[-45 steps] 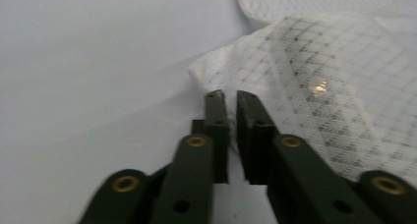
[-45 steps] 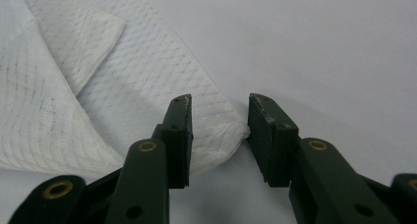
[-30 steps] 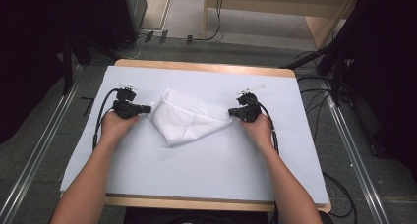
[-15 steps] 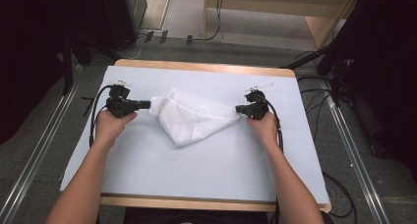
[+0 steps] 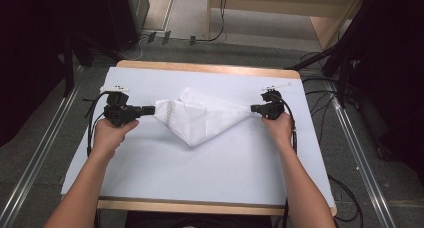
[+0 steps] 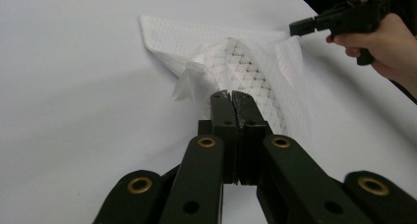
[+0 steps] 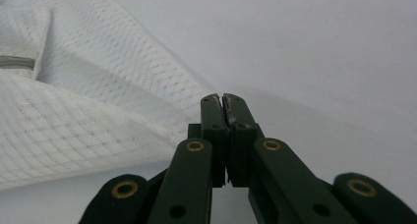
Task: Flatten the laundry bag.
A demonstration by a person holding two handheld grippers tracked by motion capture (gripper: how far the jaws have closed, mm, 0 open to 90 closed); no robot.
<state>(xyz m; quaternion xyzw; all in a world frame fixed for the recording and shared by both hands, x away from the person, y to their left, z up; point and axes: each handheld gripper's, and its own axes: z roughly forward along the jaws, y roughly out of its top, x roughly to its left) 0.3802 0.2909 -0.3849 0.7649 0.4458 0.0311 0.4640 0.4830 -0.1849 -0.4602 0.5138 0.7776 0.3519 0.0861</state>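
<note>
Grey floor and black cables ring a wood-edged surface (image 5: 210,68) covered by a white sheet (image 5: 200,178). On the sheet, toward the far half and about midway between the two hands, lies a white mesh cloth (image 5: 200,119). It is pulled out sideways into a wide triangle, with its long edge running from hand to hand and its point aimed back toward the person.

At the left of the high view, the left claw (image 5: 148,109) meets the cloth's left corner. In the left gripper view this claw (image 6: 231,97) has its jaws pressed flat together with no gap, and the cloth (image 6: 236,67) bunches up right at the tips, so it is clenched on that corner. A thin translucent flap of the fabric sticks out just left of the tips.

At the right of the high view, the right claw (image 5: 254,108) meets the cloth's right corner, where the fabric narrows to a taut tip. In the right gripper view its jaws (image 7: 223,106) are also pressed together, and the cloth (image 7: 88,111) runs in from the left up to the tips. The pinched bit itself is hidden between the jaws, but the fabric ends there, so this claw is clenched on the right corner.

Both forearms enter from the near edge, well apart.
</note>
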